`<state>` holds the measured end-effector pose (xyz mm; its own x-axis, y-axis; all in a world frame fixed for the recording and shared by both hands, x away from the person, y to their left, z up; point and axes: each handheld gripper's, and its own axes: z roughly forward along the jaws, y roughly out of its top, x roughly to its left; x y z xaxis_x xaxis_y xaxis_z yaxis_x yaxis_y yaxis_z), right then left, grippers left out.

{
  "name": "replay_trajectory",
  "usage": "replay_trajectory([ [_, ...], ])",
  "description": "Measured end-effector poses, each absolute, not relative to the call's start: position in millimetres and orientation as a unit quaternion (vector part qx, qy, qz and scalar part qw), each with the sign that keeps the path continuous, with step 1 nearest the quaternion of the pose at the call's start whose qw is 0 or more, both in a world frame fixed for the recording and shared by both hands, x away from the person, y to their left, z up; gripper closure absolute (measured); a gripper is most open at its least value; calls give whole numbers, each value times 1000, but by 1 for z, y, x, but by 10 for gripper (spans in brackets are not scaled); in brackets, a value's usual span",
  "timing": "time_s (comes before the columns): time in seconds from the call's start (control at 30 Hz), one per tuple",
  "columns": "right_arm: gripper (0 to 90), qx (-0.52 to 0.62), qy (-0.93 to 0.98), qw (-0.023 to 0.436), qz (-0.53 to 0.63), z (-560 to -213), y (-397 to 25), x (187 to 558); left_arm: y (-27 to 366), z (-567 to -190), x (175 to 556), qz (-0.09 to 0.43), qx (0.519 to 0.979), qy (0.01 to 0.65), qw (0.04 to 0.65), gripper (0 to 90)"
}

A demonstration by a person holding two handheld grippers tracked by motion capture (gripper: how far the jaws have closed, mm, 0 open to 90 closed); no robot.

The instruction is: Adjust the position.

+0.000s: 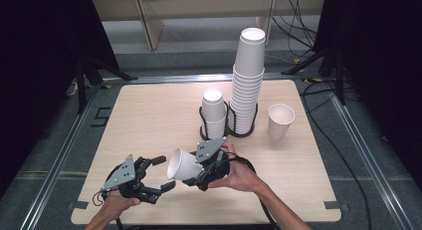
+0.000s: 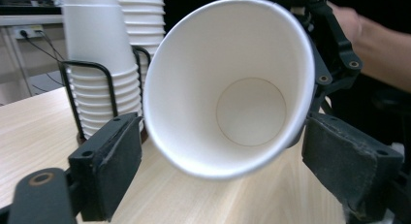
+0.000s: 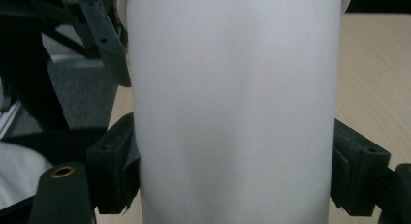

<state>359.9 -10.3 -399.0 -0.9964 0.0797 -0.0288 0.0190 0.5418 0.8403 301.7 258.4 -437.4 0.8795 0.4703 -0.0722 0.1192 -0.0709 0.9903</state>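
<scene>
The right gripper (image 1: 191, 177) clamps a white paper cup (image 1: 182, 165) by its sides near the front middle of the counter (image 1: 149, 115) — the cup lies on its side in the air, its mouth turned left toward the left gripper (image 1: 161, 172). In the right gripper view the cup's wall (image 3: 232, 112) sits squarely between the two black pads, touching both. The left gripper is spread wide, just beside the cup's rim without touching it; in the left gripper view the cup's open mouth (image 2: 232, 88) hangs between its parted pads.

Farther back stand two wire holders with upside-down cups — a short stack (image 1: 214, 115) on the left and a tall stack (image 1: 246, 80) on the right. A single upright cup (image 1: 280, 121) stands alone to the right of them.
</scene>
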Motion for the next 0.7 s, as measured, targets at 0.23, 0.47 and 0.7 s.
replay_trajectory([
  [0.23, 207, 22, 864, 28, 502, -405, -8, 359, 260, -437, 302, 131, 710, 209, 659, 121],
  [0.47, 208, 7, 861, 20, 507, -414, 1, 356, 256, -437, 301, 125, 714, 216, 654, 43],
  [0.7, 207, 0, 858, 12, 514, -417, 6, 353, 253, -438, 300, 125, 721, 211, 648, 0],
])
